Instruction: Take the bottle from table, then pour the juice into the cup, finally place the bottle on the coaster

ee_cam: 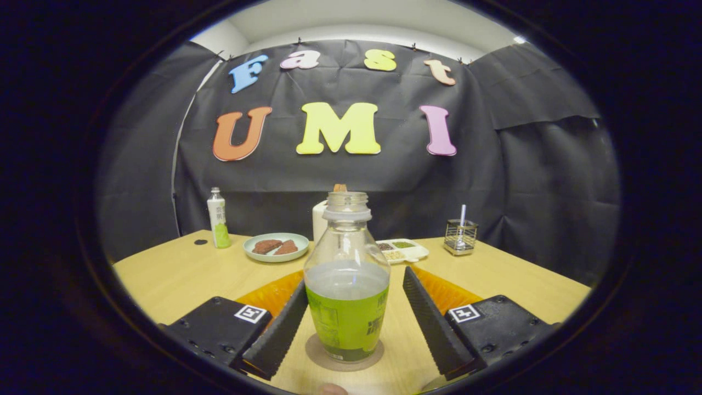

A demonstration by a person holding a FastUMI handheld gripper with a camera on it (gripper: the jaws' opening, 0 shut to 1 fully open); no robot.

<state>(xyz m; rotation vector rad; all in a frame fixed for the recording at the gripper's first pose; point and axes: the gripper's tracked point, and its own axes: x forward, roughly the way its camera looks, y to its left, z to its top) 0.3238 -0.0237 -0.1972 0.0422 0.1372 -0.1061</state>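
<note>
The bottle (346,285) stands on the coaster (344,354) with no cap. The hand-held gripper (351,296) is spread around it; 1 bump could spill juice.

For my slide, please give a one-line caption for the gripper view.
Open gripper straddling an uncapped bottle that stands on a coaster on the wooden table.

— Can we read the green label (345,323) on the clear plastic bottle (346,247)?
— No, the print is too small for us. The gripper (354,278), fingers apart around the bottle, carries square black-and-white markers (250,314) without words.
</note>
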